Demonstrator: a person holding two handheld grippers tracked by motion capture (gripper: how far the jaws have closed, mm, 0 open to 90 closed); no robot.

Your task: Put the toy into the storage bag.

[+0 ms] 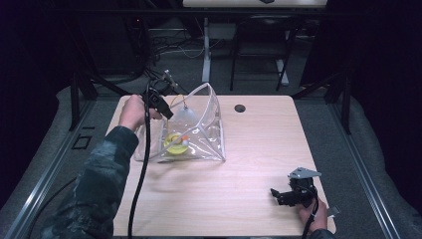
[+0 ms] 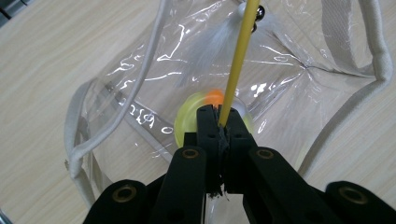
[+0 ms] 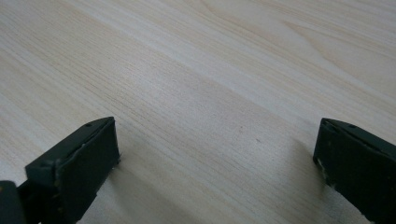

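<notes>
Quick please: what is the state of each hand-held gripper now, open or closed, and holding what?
Left hand-held gripper: closed on a thin yellow stick, over the clear bag.
Right hand-held gripper: open, holding nothing, above the wooden table.

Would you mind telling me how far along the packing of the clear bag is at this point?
Done: a yellow round toy with an orange part already lies inside the clear bag. In hand: the left gripper is shut on a thin yellow wand with a white feather and small bells at its far end, over the bag's opening. Left: probably releasing the wand inside. The right gripper rests open on the wooden table, empty.
</notes>
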